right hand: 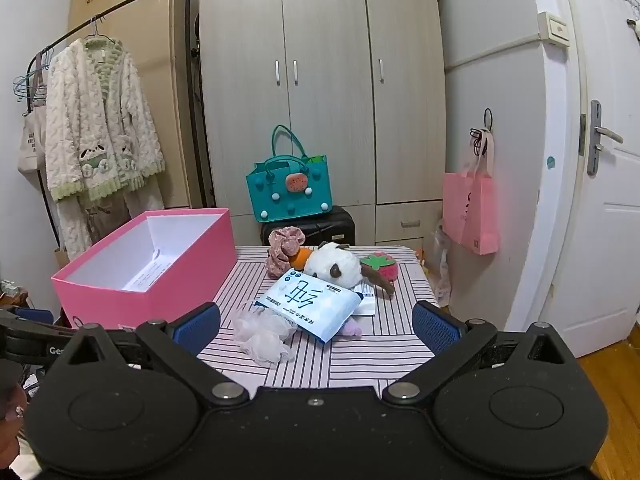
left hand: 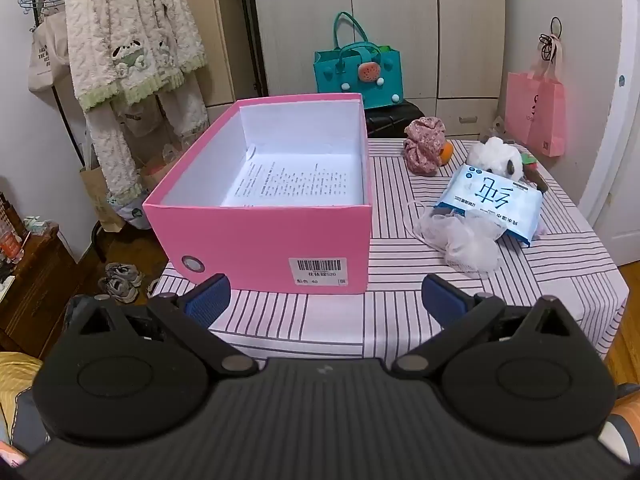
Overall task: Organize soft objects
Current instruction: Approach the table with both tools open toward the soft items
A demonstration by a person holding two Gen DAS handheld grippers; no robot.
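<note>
An open pink box (left hand: 260, 236) (right hand: 132, 300) with printed paper on its floor stands on the left of the striped table (left hand: 400, 320) (right hand: 360, 352). To its right lie a white mesh pouf (left hand: 460, 240) (right hand: 264, 336), a blue-and-white tissue pack (left hand: 492, 204) (right hand: 312, 304), a white plush toy (left hand: 496, 156) (right hand: 336, 266), a floral cloth bundle (left hand: 424, 144) (right hand: 282, 250) and a strawberry plush (right hand: 380, 266). My left gripper (left hand: 326, 300) hangs open before the box's near wall. My right gripper (right hand: 316, 326) is open above the table's near edge, facing the pile. Neither holds anything.
Behind the table a teal tote (left hand: 358, 68) (right hand: 290, 192) rests on a black case (right hand: 310, 224) in front of wardrobes. A pink bag (right hand: 472, 208) hangs at the right beside a white door (right hand: 600, 200). A fleece robe (left hand: 132, 40) hangs on a rack at left, with shoes (left hand: 120, 280) on the floor.
</note>
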